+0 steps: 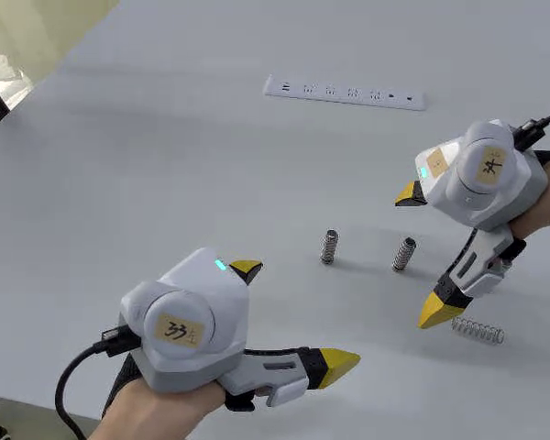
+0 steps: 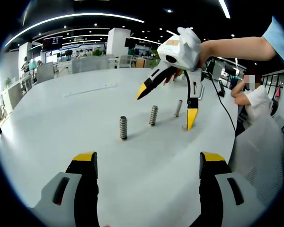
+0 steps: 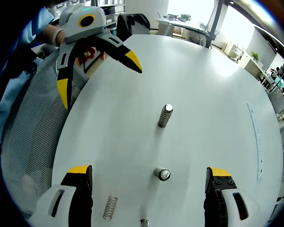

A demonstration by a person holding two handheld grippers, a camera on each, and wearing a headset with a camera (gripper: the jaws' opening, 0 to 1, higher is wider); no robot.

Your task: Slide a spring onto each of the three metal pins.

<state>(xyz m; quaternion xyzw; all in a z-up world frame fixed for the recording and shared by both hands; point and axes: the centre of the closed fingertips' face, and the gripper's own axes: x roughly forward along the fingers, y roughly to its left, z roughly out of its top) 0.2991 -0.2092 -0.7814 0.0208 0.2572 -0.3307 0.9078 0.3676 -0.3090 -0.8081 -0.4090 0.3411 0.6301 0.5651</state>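
Note:
Two metal pins stand upright on the white table, each with a spring over it: one pin [image 1: 329, 246] [image 2: 123, 127] [image 3: 165, 115] and a second [image 1: 403, 254] [image 2: 153, 115] [image 3: 162, 174]. A third pin [image 2: 178, 108] [image 3: 143, 221] is bare. One loose spring [image 1: 478, 330] [image 3: 110, 207] lies flat on the table near the right gripper's lower jaw. My right gripper [image 1: 423, 253] [image 3: 149, 171] is open and empty, hovering over the second pin and the bare pin. My left gripper [image 1: 293, 316] [image 2: 149, 158] is open and empty, held in front of the pins.
A white power strip [image 1: 344, 93] [image 2: 90, 90] lies at the far side of the table [image 1: 165, 165]. A mesh chair [image 3: 33, 142] stands beside the table, and a person [image 2: 248, 97] sits at the right in the background.

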